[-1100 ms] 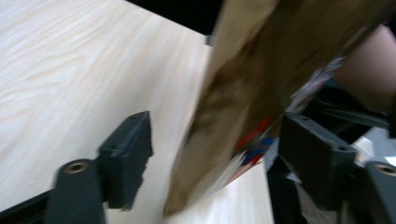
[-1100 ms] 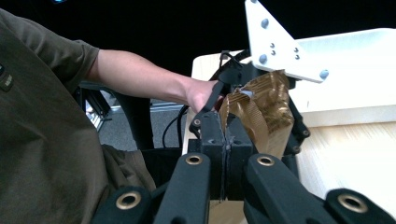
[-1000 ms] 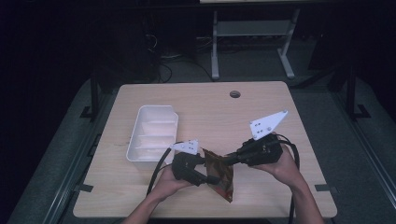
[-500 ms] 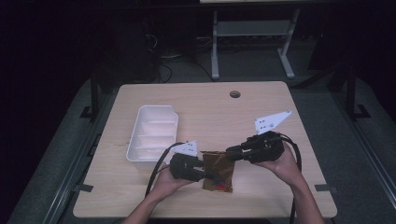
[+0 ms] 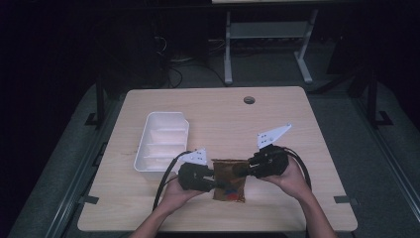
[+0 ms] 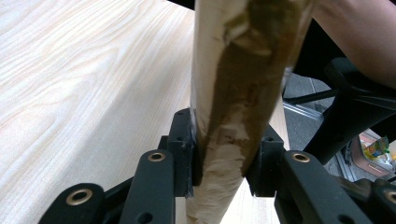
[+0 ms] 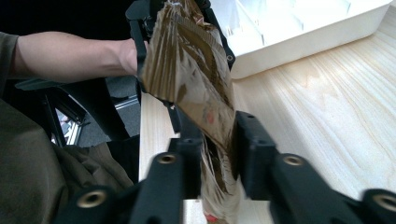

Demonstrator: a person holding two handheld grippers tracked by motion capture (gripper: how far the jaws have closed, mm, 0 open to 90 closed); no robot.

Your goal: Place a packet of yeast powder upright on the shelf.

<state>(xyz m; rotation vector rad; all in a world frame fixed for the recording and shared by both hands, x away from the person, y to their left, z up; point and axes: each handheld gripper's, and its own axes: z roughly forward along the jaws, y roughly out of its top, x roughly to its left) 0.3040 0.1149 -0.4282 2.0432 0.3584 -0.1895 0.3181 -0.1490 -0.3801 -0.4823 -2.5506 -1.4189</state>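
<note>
So the brown snack bag (image 5: 229,179) sits low over the worktop (image 5: 218,114), near its front edge, just right of the white tray (image 5: 163,144). Left gripper (image 5: 214,182) is clamped tight on its left edge. Right gripper (image 5: 241,169) has just been closing, jaws squeezing the bag's right edge.

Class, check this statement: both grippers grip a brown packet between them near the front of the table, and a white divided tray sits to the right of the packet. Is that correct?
Not quite. The tray sits to the left of the packet, as the high view shows. The rest holds: the left gripper and the right gripper grip the brown packet between them near the front of the table.
</note>
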